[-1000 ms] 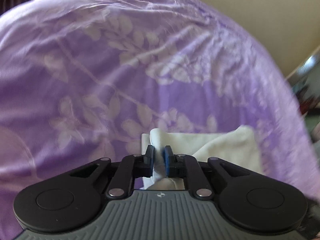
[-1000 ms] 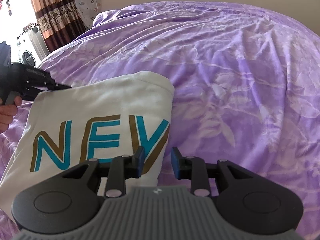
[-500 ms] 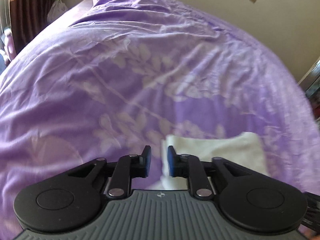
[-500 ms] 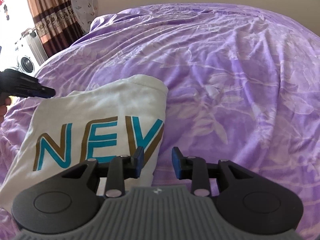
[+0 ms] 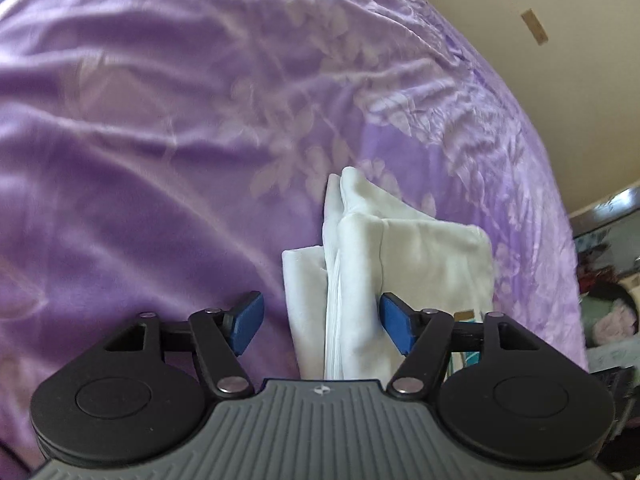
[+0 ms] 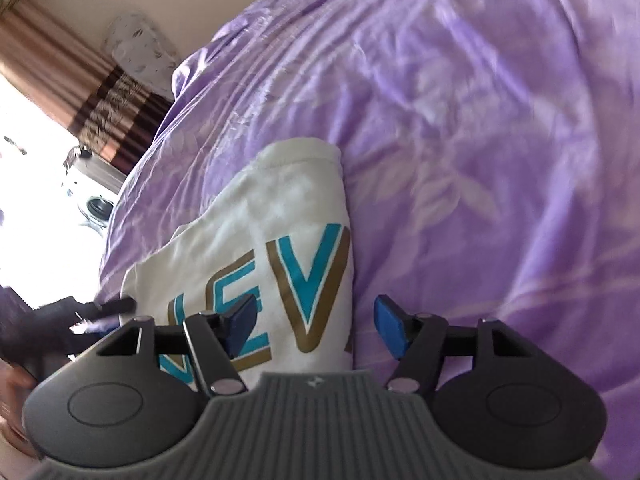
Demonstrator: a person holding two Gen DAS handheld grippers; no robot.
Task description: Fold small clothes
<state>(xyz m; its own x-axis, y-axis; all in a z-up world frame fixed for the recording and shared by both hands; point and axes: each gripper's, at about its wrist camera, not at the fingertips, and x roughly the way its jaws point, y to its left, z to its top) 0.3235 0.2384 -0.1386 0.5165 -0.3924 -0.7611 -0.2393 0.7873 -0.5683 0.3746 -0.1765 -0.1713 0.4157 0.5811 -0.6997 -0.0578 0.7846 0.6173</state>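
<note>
A white folded shirt (image 5: 420,256) lies on the purple bedspread (image 5: 160,160). Its raised folded edge stands between the jaws of my left gripper (image 5: 320,326), which are opening wide; the cloth sits beside the right pad, not pinched. In the right wrist view the shirt (image 6: 280,216) shows teal and gold letters. Its right edge runs between the opening jaws of my right gripper (image 6: 316,328), which grip nothing. The left gripper (image 6: 116,305) appears at the shirt's left corner, with a hand (image 6: 12,384) behind it.
The bedspread (image 6: 480,160) spreads wide to the right and beyond the shirt. A brown striped curtain (image 6: 80,76), a patterned pillow (image 6: 140,48) and a washing machine (image 6: 96,208) stand past the bed's left side. Clutter (image 5: 608,280) lies off the bed's right edge.
My left gripper has let go of the shirt's fold and opened wide. The right gripper's jaws have also opened wide. Both views have rolled and moved closer to the shirt.
</note>
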